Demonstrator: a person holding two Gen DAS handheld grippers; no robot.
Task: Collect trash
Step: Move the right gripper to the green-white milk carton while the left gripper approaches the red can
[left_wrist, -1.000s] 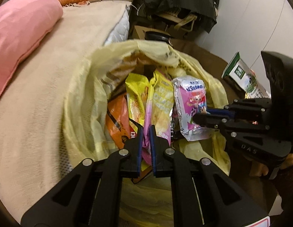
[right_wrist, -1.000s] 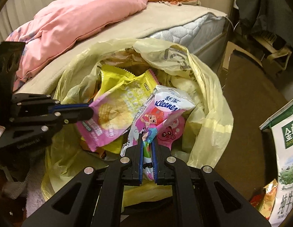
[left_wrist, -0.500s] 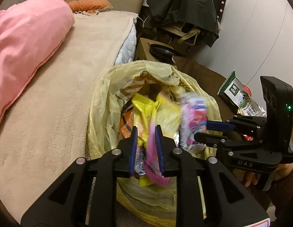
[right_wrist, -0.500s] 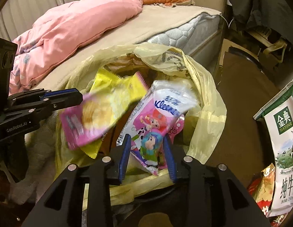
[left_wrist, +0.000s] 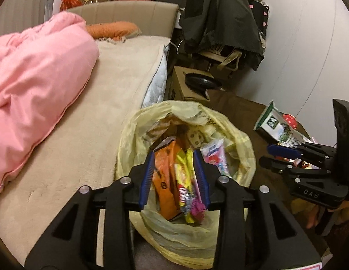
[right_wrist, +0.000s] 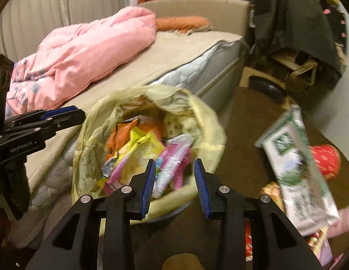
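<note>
Both wrappers have dropped out of my claws since a second ago and now lie inside the yellow trash bag (left_wrist: 239, 148), and both claws have lifted back from its mouth. My left claw (left_wrist: 174, 175) hangs above the bag with its jaws apart and opening; nothing is pressed between the blue pads (left_wrist: 145, 180), though the orange wrapper (left_wrist: 165, 180) and the yellow-and-pink wrapper (left_wrist: 185, 186) show through the gap, down in the bag. My right claw (right_wrist: 175, 184) also stands apart above the near rim of the bag, gripping nothing; the pink tissue pack (right_wrist: 174, 162) lies loose in the bag below it, blurred. In the left view I see the right claw off to the bag's right side, its fingers parted. The bag itself leans against the side of the bed (left_wrist: 120, 94), its mouth wide, filled with wrappers. On the bed, beyond the bag, lies a pink quilt (left_wrist: 34, 81) and an orange pillow (left_wrist: 111, 29). To the right of the bag, on the brown floor, stands a green-and-white carton (right_wrist: 296, 171), tilted, with a red tin (right_wrist: 325, 159) just behind it and more wrappers near its base, too blurred to tell apart.
</note>
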